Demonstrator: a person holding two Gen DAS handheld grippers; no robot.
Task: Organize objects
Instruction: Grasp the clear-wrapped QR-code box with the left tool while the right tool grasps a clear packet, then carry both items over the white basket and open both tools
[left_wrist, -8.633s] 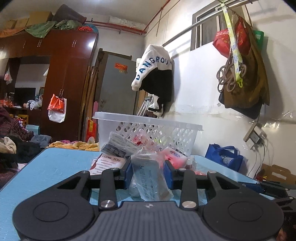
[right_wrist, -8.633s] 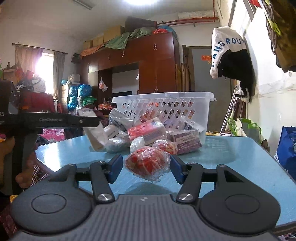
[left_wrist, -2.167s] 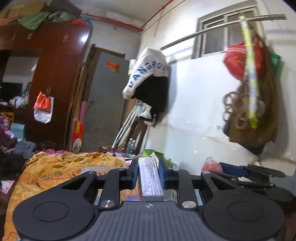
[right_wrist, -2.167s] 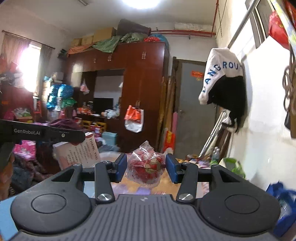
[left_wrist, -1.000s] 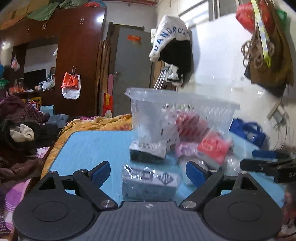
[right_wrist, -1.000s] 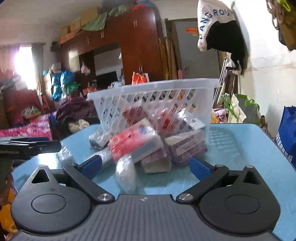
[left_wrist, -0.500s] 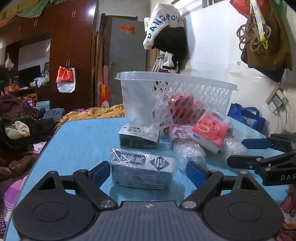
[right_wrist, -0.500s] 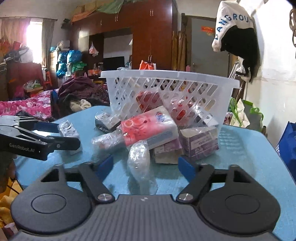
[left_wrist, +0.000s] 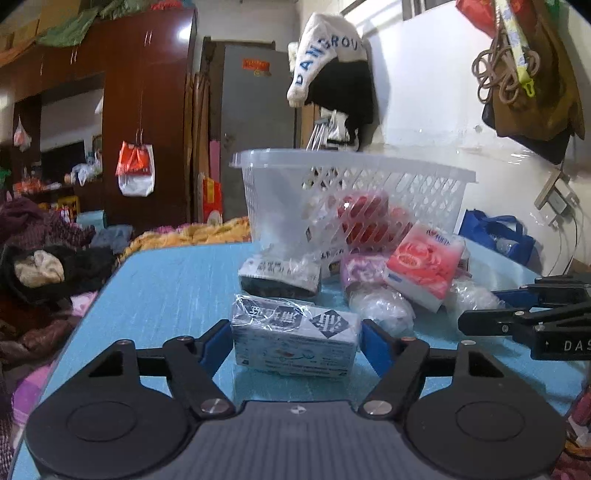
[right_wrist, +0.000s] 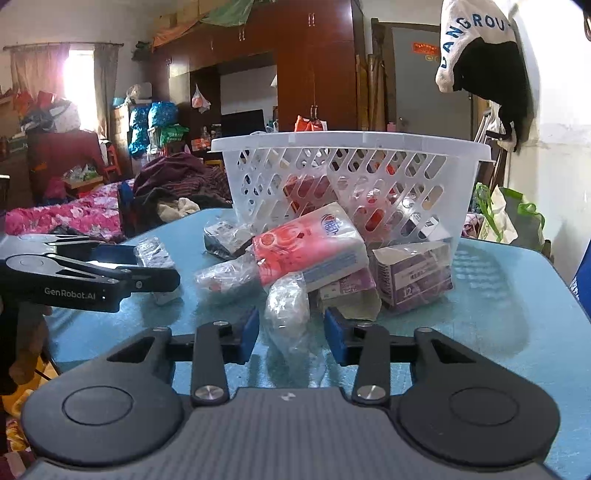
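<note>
- Two new pickups under way. Approx 2 s ago each tool carried an item up in the air; a sec ago both stood wide and empty over the pile. Now each straddles a fresh item on the blue table (left_wrist: 166, 288).
- L: left gripper (left_wrist: 295, 332) is closing on the wrapped box (left_wrist: 295, 345), which lies flat at 6 o'clock in the left wrist view. Pads sit at both short ends and look to touch. Can't tell if they press yet.
- R: right gripper (right_wrist: 291, 328) is closing round the clear bag (right_wrist: 288, 306), at 6 o'clock in its own view. Slim gaps show both sides, so the tongs are apart, no grip yet.
- Meaning, as I judge it: last pair is delivered, since red packs show through the mesh of the white basket (left_wrist: 351, 162). Several items remain outside, incl. the pink tissue pack (left_wrist: 424, 266) leaning on the basket at 2 o'clock from the box.
- Room: basket rim stands above the pile at 12 o'clock, so both loads need lift before going fwd.
- Bare table at 9 to 11 o'clock of the box, with the table's edge beyond. The other tool is close at 3 o'clock.
- Bag is soft and the pile touches its far end at 12 o'clock, so neighbours may drag.
</note>
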